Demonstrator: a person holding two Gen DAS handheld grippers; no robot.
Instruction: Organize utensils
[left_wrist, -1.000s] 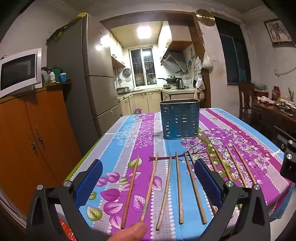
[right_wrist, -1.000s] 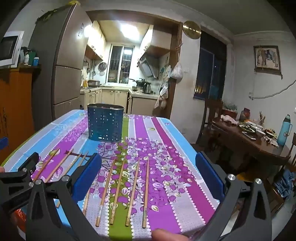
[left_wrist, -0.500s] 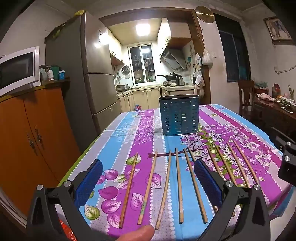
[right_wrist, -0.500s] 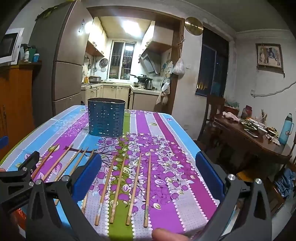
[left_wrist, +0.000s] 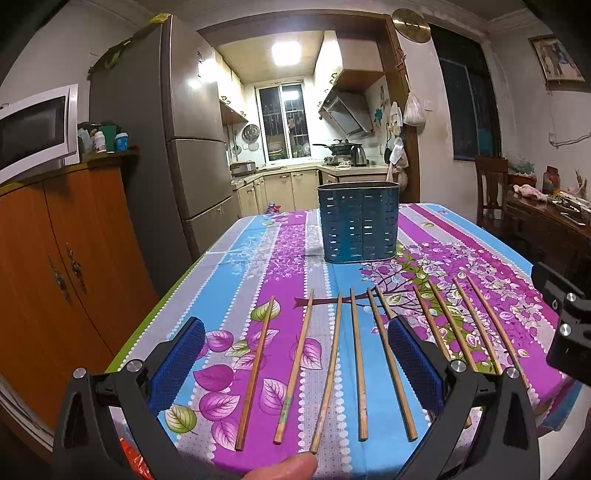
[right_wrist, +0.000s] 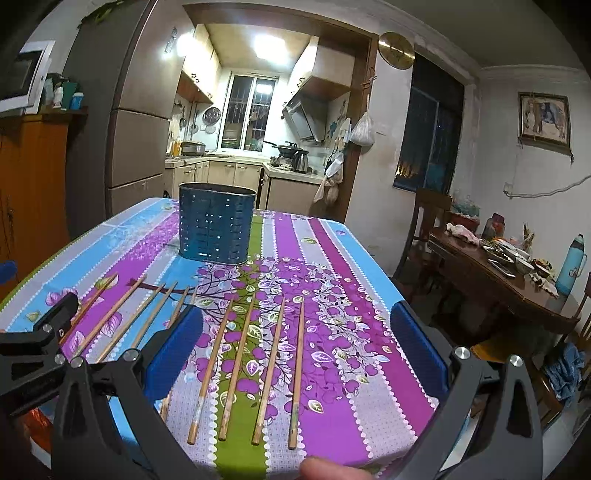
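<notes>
Several wooden chopsticks (left_wrist: 327, 373) lie side by side near the front edge of the flowered tablecloth (left_wrist: 288, 254). Farther back stands a blue perforated utensil holder (left_wrist: 358, 221), upright and empty as far as I can see. My left gripper (left_wrist: 295, 354) hovers open above the left group of chopsticks, holding nothing. In the right wrist view, my right gripper (right_wrist: 295, 343) is open over the right group of chopsticks (right_wrist: 243, 365), with the holder (right_wrist: 216, 223) beyond. The left gripper's body (right_wrist: 33, 350) shows at the lower left there. A fingertip (left_wrist: 280, 467) shows at the bottom of each view.
An orange cabinet (left_wrist: 62, 258) with a microwave (left_wrist: 35, 129) and a tall fridge (left_wrist: 188, 147) stand left of the table. A dark wooden side table (right_wrist: 506, 280) with dishes and a flask, plus a chair (right_wrist: 428, 229), stands to the right. The kitchen lies behind.
Both grippers have dropped slightly and eased toward the table, so the chopsticks and holder sit a little higher and nearer in view. Nothing on the table has moved.
</notes>
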